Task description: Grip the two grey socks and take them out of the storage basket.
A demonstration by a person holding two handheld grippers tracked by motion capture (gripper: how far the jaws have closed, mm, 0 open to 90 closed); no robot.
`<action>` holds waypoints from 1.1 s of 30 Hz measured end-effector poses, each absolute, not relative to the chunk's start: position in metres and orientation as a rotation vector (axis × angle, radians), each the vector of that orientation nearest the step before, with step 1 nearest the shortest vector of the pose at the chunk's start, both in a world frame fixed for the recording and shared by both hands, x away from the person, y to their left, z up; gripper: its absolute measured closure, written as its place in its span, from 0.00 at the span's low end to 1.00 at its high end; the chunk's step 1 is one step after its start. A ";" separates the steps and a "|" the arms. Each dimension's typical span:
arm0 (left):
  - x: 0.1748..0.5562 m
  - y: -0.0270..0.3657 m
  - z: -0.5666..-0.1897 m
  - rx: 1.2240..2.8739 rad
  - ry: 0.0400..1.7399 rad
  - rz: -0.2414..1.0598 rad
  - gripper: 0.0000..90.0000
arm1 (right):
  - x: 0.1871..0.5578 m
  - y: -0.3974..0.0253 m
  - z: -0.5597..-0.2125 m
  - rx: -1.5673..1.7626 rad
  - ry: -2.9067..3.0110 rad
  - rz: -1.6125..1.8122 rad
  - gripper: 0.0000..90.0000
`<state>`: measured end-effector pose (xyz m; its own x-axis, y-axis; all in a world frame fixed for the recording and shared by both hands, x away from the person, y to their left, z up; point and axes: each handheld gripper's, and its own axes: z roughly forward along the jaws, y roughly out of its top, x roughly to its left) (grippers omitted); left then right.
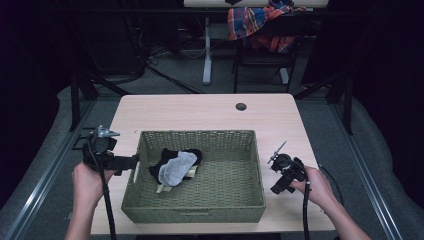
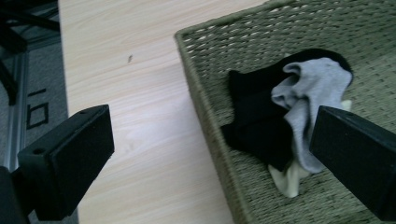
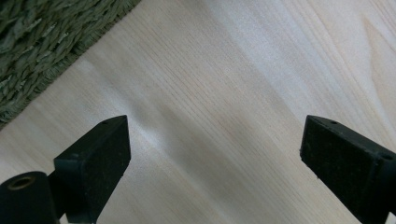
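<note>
At the basket's left wall, the left claw (image 1: pixel 134 161) hangs spread and empty, its jaws straddling the woven rim and pointing toward the socks; beyond it, a grey sock (image 2: pixel 310 93) lies over a black sock (image 2: pixel 259 121) with a cream one (image 2: pixel 287 179) under them, bunched in the left half of the basket (image 1: pixel 200 212); across the counter (image 1: pixel 200 110), the right claw (image 1: pixel 276 189) hovers spread over bare wood beside the basket's right wall; nothing is gripped yet, so the socks seemingly remain to be picked out.

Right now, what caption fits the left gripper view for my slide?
Open left tool straddles the woven basket wall, facing black, grey and cream socks inside.
</note>
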<state>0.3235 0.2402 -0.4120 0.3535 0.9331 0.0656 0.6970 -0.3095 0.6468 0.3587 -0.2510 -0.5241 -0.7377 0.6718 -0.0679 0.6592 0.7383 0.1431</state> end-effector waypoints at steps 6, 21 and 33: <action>0.332 0.219 -0.412 2.134 1.358 0.566 0.00 | 0.358 -0.251 -0.524 1.094 2.808 0.182 0.09; 0.362 0.168 -0.435 2.259 1.276 0.462 0.00 | 0.358 -0.252 -0.526 1.097 2.812 0.197 0.09; 0.380 0.148 -0.463 2.368 1.261 0.341 0.18 | 0.358 -0.251 -0.527 1.101 2.817 0.180 0.09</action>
<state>0.3798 0.1478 -0.4626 0.5554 0.8315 0.0130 0.7246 -0.4916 0.4831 0.3577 -0.2510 -0.5266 -0.7306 0.6801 -0.0611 0.6668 0.7298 0.1506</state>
